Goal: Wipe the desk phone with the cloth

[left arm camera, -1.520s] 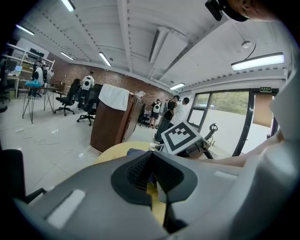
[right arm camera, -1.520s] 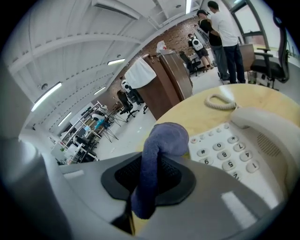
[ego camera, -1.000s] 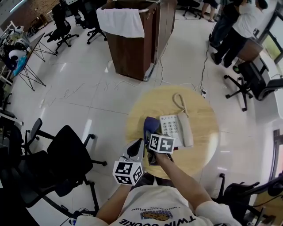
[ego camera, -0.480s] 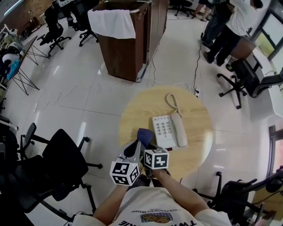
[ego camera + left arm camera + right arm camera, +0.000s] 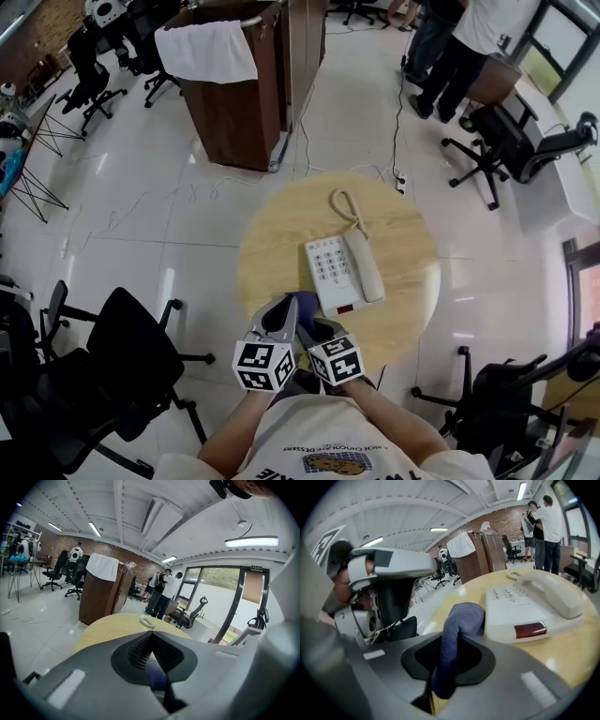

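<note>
grippers side by side at the near edge of the round table [image 5: 272,246]. right gripper [image 5: 449,645] clamped on the blue cloth [image 5: 458,623]: 1 fold stands up out of the jaws and arches toward the near-left corner of the desk phone [image 5: 520,613], just beside it; contact not resolvable. left gripper [image 5: 150,638] jaws closed tip to tip; a blue patch shows in the gap under the tips, pinched or merely behind, cannot tell.

vs 1 s ago: cloth and right gripper lay alongside the keypad's left edge; both now sit nearer the person, off the keypad.

phone flat mid-table, handset [image 5: 365,266] cradled on its right side, cord [image 5: 345,206] looping off the far end.

beyond: brown cabinet [image 5: 234,117], white towel [image 5: 206,52] draped over its top. 2 people [image 5: 473,33] far right, cut off by the frame edge.
</note>
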Demonstrator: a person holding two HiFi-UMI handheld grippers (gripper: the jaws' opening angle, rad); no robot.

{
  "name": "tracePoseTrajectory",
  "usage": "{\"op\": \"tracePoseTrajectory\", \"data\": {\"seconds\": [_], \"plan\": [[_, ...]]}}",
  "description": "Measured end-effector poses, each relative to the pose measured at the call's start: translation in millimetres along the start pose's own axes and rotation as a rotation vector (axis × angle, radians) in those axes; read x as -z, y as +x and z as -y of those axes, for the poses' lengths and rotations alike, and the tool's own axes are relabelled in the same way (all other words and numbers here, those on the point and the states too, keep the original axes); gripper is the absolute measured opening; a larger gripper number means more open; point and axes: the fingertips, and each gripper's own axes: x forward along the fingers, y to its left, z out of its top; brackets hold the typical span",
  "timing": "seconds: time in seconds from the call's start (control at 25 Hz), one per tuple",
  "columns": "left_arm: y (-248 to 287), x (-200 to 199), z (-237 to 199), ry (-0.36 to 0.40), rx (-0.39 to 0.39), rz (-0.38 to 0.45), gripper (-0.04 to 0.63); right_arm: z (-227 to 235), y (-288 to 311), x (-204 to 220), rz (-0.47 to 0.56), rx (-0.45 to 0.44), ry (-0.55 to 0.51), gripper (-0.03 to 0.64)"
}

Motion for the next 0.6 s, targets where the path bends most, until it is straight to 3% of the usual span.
{"op": "tracePoseTrajectory", "data": {"seconds": [0.28, 0.6], "plan": [[14.8, 7.2, 28.9, 0.010, 0.062, -0.018, -0.006, 12.2, -29.9, 20.8, -0.006, -0.029, -0.117, 0.067], [28.7, 2.4, 44.4, 0.033, 0.080, -0.013, -0.007, 31.7, -48.4, 34.1, -0.028, -0.031, -0.248, 0.067]]}}
